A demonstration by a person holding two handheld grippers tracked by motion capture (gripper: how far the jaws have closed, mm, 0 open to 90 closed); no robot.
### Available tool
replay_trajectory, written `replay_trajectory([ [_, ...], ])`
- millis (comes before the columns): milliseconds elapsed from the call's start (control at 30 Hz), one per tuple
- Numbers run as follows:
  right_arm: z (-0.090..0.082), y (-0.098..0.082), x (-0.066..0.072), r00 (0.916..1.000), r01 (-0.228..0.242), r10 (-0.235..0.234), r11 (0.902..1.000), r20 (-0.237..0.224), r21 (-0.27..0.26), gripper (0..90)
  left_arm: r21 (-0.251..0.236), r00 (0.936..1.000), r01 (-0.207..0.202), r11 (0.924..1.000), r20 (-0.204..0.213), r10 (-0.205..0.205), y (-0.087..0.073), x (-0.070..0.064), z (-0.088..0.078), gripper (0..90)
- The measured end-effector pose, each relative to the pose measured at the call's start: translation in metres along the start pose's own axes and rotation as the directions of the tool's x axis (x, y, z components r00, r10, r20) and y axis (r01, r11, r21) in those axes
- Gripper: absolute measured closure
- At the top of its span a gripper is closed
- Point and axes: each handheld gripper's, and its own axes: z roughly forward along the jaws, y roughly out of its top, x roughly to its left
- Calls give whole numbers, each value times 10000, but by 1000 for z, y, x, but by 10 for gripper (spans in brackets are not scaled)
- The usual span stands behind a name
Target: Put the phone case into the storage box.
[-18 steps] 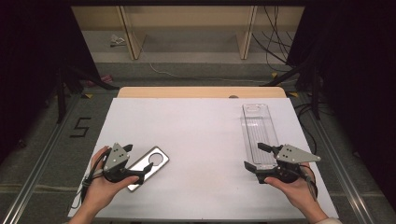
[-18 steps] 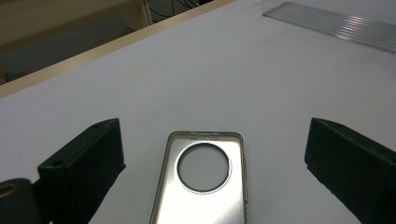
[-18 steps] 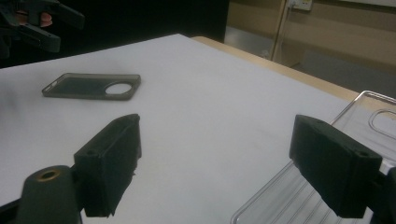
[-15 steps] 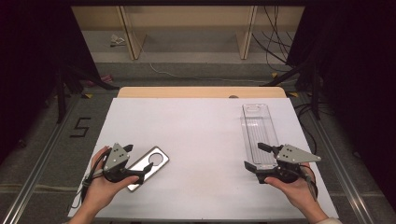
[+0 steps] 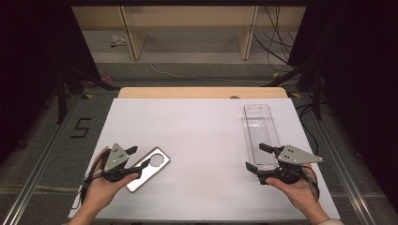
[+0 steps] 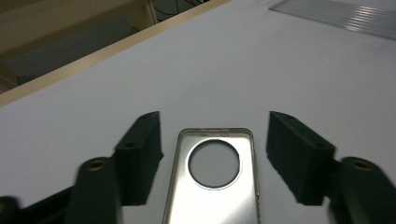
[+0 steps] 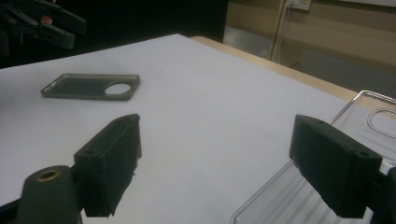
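A silvery phone case [image 5: 151,167] with a round camera hole lies flat on the white table near the front left. My left gripper [image 5: 137,158] is open, one jaw on each side of the case's near end and a gap on both sides. The left gripper view shows the case [image 6: 215,186] between the jaws of the left gripper [image 6: 215,122], untouched. A clear plastic tray [image 5: 259,129] lies lengthwise at the right. My right gripper [image 5: 256,156] stands open at the tray's near end, nothing between its jaws. In the right gripper view the right gripper [image 7: 217,135] faces across the table toward the case [image 7: 91,86], with the tray's rim [image 7: 355,100] at right.
The white sheet [image 5: 202,136] covers the table up to a wooden strip [image 5: 202,92] at the far edge. Beyond it are shelf legs and cables on the floor. A "5" mark [image 5: 80,127] lies on the floor at left. A person's hands hold both grippers near the front edge.
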Motion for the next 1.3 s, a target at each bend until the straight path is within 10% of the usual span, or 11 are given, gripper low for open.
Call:
replay_trajectory([
  [233, 0, 0, 0, 10000, -55, 55, 10000, 6, 15, 178, 868, 9957, 279, 9958, -908, -200, 1, 11, 3, 895],
  [700, 0, 0, 0, 10000, -43, 43, 10000, -6, -5, 178, 2837, 9927, 574, 9572, -1181, -245, -25, 41, 23, 897],
  [1300, 0, 0, 0, 10000, -31, 31, 10000, -9, 12, 178, 4039, 9952, 625, 9127, -942, -264, -44, 48, 29, 898],
])
